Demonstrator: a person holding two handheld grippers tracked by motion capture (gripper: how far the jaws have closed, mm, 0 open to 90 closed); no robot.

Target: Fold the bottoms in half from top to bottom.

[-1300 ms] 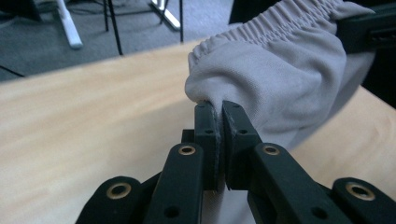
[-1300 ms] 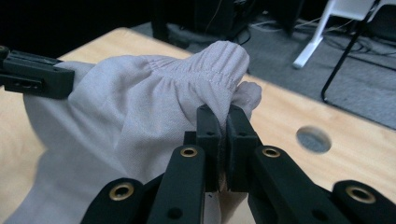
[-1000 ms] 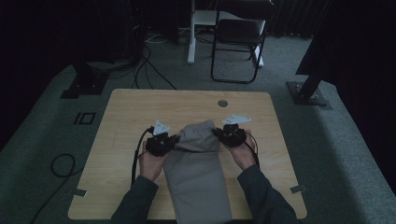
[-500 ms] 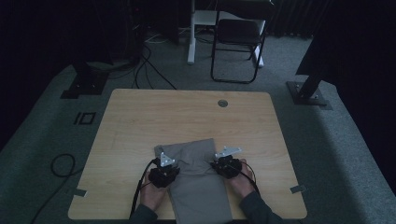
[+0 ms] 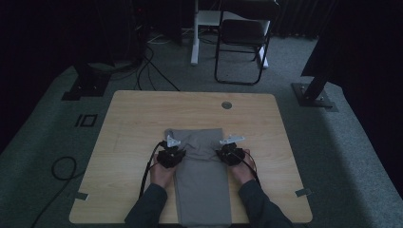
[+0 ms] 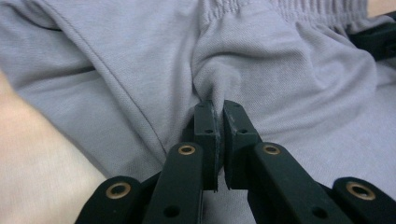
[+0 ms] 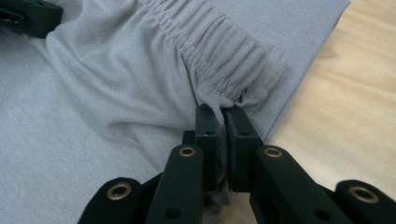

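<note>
The high view looks forward and down from above the person's side of the bench [image 5: 142, 118], far enough back to take in the whole bench top, the floor around it and a chair [image 5: 242, 42] beyond. The left gripper view sits very close, looking along the left tongs [image 6: 215, 112] onto grey fabric [image 6: 280, 93]. The right gripper view is just as close behind the right tongs [image 7: 218, 114], facing the fabric's gathered waistband [image 7: 210, 51] and bare bench at its right. All three views share the fabric.
</note>
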